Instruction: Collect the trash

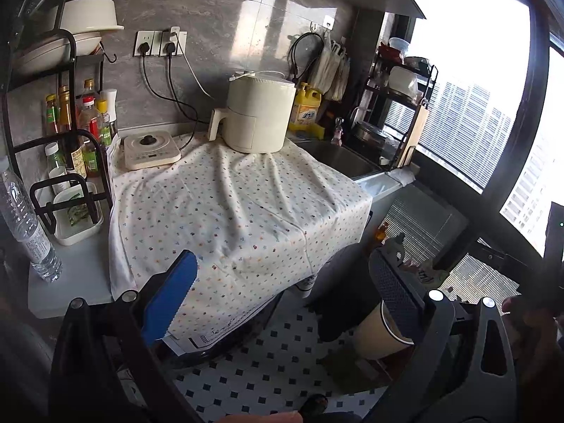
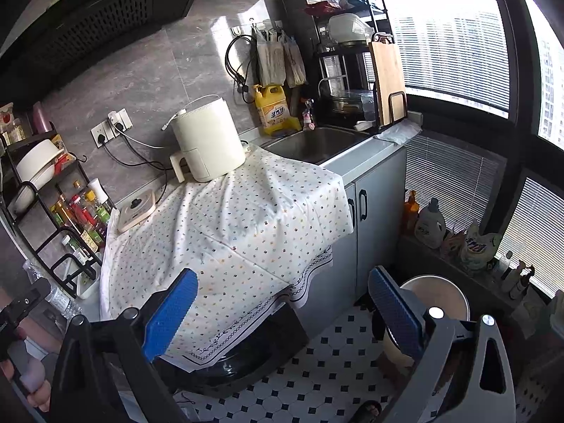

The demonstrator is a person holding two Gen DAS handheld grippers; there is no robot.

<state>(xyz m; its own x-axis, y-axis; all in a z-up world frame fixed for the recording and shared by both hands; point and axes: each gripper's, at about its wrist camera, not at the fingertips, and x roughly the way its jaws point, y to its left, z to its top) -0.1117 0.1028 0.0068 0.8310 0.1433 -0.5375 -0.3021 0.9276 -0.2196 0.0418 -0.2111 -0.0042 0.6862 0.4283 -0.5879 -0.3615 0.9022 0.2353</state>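
Cloth (image 1: 232,211) carries one fryer (image 1: 259,112), one cooker (image 1: 149,149).

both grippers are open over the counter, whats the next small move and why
Probably swing the left gripper left toward the clear plastic water bottle at the counter's near-left edge. Both grippers look open and hold nothing, the dotted cloth shows no loose trash, and that bottle is the likeliest trash within reach.
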